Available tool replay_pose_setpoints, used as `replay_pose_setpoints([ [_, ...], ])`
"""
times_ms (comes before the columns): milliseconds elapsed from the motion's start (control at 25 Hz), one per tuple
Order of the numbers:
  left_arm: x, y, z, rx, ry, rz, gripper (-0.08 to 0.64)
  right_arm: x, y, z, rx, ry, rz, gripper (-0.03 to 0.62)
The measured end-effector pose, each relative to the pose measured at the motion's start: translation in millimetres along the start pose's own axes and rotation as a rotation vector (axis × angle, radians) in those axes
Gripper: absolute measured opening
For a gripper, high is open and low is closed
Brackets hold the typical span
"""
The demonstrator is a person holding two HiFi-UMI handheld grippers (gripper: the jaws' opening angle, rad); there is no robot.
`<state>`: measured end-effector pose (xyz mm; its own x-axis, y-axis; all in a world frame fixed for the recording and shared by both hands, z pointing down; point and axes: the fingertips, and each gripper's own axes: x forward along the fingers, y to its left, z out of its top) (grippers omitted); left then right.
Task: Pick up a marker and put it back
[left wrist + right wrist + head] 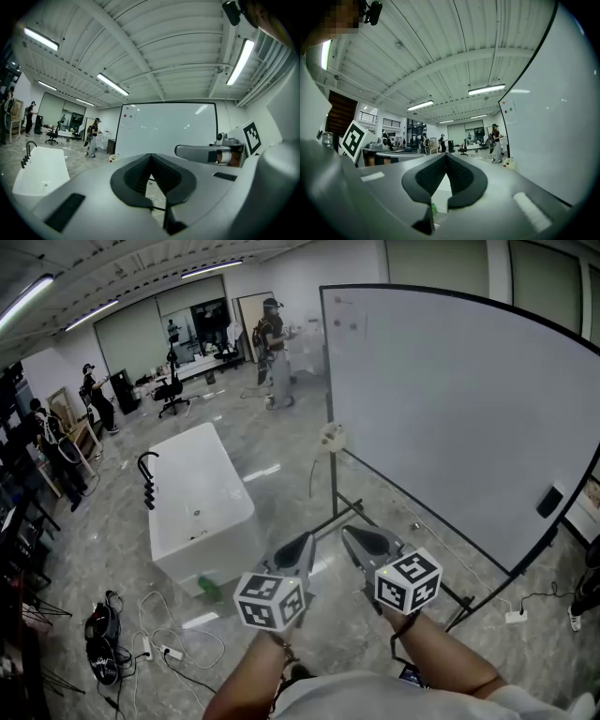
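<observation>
My left gripper [150, 156] and my right gripper [446, 155] both have their jaws pressed together with nothing between them; I hold them side by side, low before the whiteboard [469, 409]. I cannot make out a marker at this size; a small dark object [550, 500] sits on the board's lower right, well apart from both grippers.
</observation>
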<state>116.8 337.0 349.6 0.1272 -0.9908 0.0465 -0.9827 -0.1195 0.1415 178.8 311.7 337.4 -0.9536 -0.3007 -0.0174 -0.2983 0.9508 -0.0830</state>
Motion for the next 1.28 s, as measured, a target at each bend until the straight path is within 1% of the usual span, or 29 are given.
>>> replay_pose_setpoints([
  [240,18,46,-5,-0.01,0.013,-0.014,0.005,46,-9,-11,0.008,0.016,-0.02,0.003],
  [480,41,109,5,-0.004,0.024,-0.059,0.005,116,-17,-13,0.015,0.018,-0.052,0.003],
  [680,57,165,20,0.014,0.021,-0.107,0.005,167,-31,-14,0.036,0.008,-0.113,0.003],
  [880,78,208,21,0.005,0.034,-0.135,0.005,208,-46,-19,0.052,0.012,-0.153,0.003],
  [1000,100,221,13,-0.015,0.052,-0.157,0.005,227,-65,-27,0.064,0.03,-0.167,0.003],
  [1120,133,228,5,-0.032,0.067,-0.18,0.005,245,-92,-34,0.081,0.042,-0.173,0.003],
  [1280,189,241,-3,-0.035,0.08,-0.181,0.005,270,-145,-45,0.095,0.055,-0.16,0.003],
])
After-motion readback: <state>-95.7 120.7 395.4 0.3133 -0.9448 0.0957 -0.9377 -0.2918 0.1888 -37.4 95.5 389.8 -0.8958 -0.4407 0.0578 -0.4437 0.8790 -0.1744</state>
